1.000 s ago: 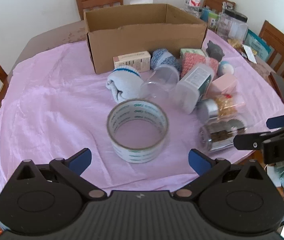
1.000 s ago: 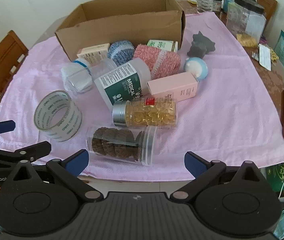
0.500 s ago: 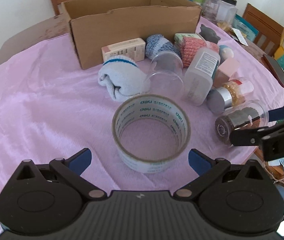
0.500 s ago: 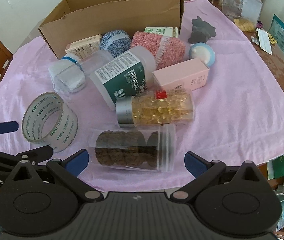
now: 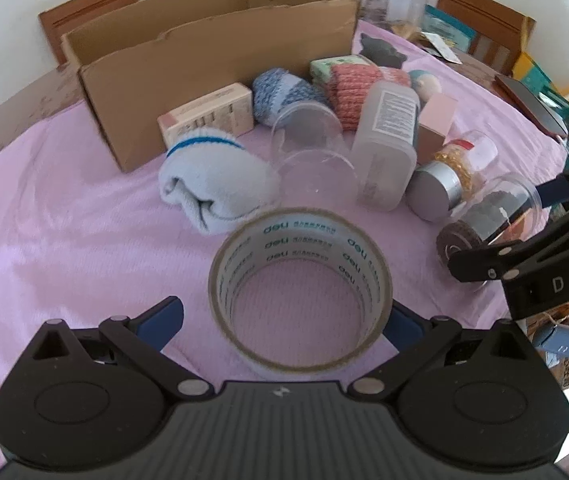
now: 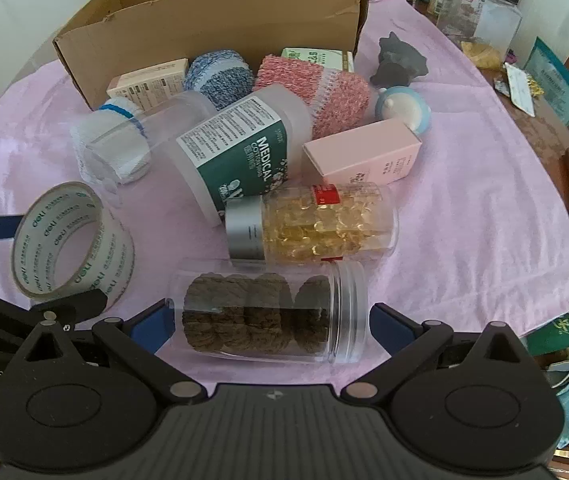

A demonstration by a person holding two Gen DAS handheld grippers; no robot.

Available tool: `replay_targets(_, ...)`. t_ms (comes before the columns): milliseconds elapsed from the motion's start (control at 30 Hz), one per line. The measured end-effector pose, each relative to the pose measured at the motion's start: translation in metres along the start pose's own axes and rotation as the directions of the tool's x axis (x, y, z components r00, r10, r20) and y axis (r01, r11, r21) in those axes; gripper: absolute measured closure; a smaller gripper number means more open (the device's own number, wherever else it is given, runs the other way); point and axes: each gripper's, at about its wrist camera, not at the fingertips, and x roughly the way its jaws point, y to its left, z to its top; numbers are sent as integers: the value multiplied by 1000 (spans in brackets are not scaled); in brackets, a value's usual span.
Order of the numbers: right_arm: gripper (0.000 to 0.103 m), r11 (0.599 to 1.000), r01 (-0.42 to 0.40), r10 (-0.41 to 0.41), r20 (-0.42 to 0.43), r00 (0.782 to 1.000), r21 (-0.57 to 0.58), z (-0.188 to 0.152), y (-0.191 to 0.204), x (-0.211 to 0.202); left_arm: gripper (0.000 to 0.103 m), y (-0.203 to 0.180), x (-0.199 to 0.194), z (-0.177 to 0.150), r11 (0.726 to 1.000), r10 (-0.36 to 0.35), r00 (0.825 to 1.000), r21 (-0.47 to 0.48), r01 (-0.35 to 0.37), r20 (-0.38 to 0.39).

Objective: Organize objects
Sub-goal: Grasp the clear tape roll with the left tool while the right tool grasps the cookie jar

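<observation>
A roll of clear tape stands on the pink cloth. My left gripper is open with its blue fingertips on either side of the roll's near rim. A clear jar of dark cookies lies on its side. My right gripper is open with its fingertips at the jar's two ends. The tape also shows in the right wrist view, and the jar in the left wrist view. An open cardboard box stands behind the pile.
Between the box and the grippers lie a rolled white sock, an empty clear cup, a medical bottle, a capsule jar, a pink box, knitted rolls and a grey figurine. Chairs and clutter ring the table.
Both grippers have moved forward and down. The left now straddles the tape roll and the right straddles the cookie jar. Nothing on the cloth has moved.
</observation>
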Motion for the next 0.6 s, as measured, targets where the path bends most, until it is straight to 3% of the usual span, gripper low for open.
replay_targets(333, 0, 999, 48, -48, 9, 999, 4, 2, -1, 2, 9, 6, 4, 3, 998, -58, 998, 9, 57, 30)
replay_targets(500, 8, 1000, 23, -23, -5, 1000, 0, 2, 1, 3, 18, 6, 5, 4, 995, -97, 995, 23, 96, 39)
replay_targets(600, 8, 1000, 20, -20, -10, 1000, -4, 3, 1, 2, 18, 5, 5, 4, 995, -96, 995, 25, 96, 36)
